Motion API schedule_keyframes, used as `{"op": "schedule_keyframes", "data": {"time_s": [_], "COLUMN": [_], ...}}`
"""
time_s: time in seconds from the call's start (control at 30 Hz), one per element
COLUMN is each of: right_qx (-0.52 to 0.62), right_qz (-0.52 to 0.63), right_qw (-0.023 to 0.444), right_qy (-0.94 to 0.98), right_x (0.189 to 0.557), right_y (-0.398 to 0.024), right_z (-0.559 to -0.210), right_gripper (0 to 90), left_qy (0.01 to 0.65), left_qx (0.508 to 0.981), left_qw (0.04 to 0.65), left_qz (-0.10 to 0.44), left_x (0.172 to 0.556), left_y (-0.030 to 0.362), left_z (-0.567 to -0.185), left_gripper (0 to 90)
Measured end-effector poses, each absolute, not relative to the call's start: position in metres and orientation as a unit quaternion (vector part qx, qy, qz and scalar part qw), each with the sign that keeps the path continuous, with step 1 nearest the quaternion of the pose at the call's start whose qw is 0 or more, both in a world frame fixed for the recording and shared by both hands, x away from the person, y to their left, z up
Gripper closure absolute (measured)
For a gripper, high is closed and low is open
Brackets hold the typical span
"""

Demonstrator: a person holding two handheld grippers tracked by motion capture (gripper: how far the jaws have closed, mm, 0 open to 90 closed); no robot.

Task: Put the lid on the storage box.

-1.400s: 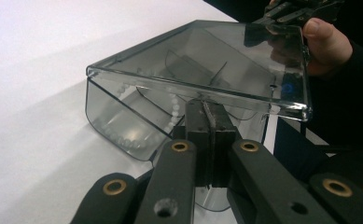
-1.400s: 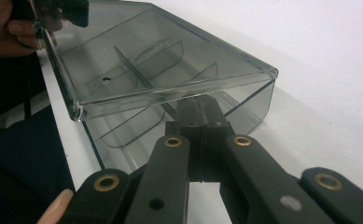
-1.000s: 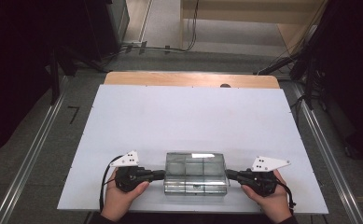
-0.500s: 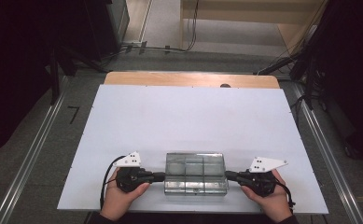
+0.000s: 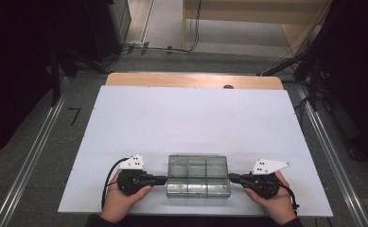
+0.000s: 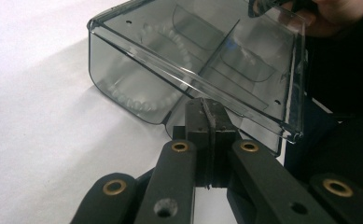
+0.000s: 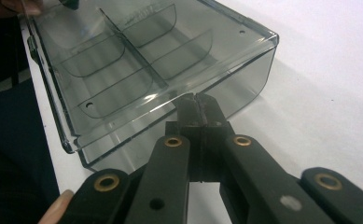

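two tongs, one box; clear smoky box [image 5: 198, 175] with inner dividers sits flat on the white table [image 5: 191, 118], near the front edge and midway between the hands; lid looks down, compartments seem empty, though a pale beaded shape shows through the left wall in the left gripper view, contents or reflection, cannot tell.

left tongs [image 5: 162, 179] level, tips at the box's left end wall; jaws together, nothing between them; in the left gripper view the joined tips [image 6: 210, 122] meet the wall just under the lid rim; touching or a hair short, cannot tell.

right tongs [image 5: 232, 178] mirror this at the right end wall; jaws together, empty; the right gripper view has the tips [image 7: 198, 114] at the wall below the lid edge.

reading: closed tips make a blunt pusher, not a clamp; one at each end pins the box between them, probably to square it, steady it or squeeze-lift it; tips sit low under the rim, so a push would slide the box rather than tip it; lid lip above could also be a purchase for prying up.

both hands [image 5: 121, 201] rest low at the table edge.
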State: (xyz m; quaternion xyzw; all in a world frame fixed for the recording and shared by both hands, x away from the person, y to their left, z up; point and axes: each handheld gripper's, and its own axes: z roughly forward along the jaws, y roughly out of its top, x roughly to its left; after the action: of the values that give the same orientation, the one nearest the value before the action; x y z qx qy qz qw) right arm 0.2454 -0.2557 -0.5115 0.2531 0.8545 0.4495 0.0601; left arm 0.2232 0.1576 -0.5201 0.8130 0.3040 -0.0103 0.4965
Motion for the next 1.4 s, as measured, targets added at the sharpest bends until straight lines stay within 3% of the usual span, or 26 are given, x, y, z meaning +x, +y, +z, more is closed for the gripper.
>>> {"op": "schedule_keyframes", "data": {"time_s": [0.33, 0.47, 0.63, 0.97, 1.13, 1.4], "right_qx": [0.257, 0.265, 0.273, 0.300, 0.313, 0.321], "right_qz": [0.447, 0.452, 0.468, 0.489, 0.495, 0.509], "right_qw": [0.061, 0.067, 0.081, 0.106, 0.123, 0.132], "right_qy": [0.855, 0.849, 0.837, 0.812, 0.801, 0.788], "right_x": [0.247, 0.247, 0.247, 0.247, 0.247, 0.249], "right_y": [-0.257, -0.260, -0.265, -0.271, -0.274, -0.284], "right_z": [-0.513, -0.511, -0.508, -0.499, -0.496, -0.492], "right_gripper": [87.7, 86.2, 76.7, 41.8, 26.5, 17.8], "left_qy": [0.303, 0.303, 0.301, 0.305, 0.306, 0.311], "left_qx": [0.815, 0.809, 0.804, 0.786, 0.777, 0.767], "left_qw": [0.493, 0.504, 0.513, 0.536, 0.547, 0.557], "left_qz": [-0.007, -0.002, 0.016, 0.049, 0.057, 0.066], "left_x": [0.223, 0.223, 0.221, 0.220, 0.219, 0.220], "left_y": [0.158, 0.160, 0.159, 0.163, 0.167, 0.174], "left_z": [-0.520, -0.518, -0.514, -0.507, -0.505, -0.504], "left_gripper": [89.7, 85.1, 73.3, 52.0, 46.4, 34.5]}}
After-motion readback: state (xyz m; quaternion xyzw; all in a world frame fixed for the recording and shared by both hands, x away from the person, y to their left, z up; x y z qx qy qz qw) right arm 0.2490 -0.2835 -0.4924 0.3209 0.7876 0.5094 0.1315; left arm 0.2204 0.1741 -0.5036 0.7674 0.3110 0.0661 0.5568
